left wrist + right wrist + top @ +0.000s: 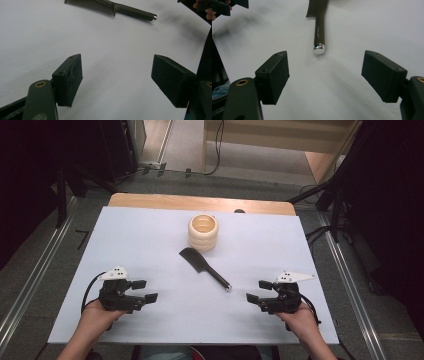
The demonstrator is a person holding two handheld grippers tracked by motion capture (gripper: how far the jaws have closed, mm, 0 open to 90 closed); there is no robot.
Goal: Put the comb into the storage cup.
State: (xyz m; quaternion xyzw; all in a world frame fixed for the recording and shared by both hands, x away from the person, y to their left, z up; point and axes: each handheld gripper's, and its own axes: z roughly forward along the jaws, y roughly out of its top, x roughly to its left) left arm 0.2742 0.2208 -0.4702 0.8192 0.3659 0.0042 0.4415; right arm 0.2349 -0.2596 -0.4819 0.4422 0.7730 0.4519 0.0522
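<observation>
Black claws (259,290) wide apart, empty.

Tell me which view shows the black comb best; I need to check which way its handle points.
The high view: the black plastic comb lies whole, handle toward the right hand-held gripper. The left gripper view cuts off part of its teeth; the right gripper view shows mainly the handle and its shiny end.

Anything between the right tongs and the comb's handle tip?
Nothing: bare white table separates the open right tongs from the comb, as the right gripper view shows.
</observation>
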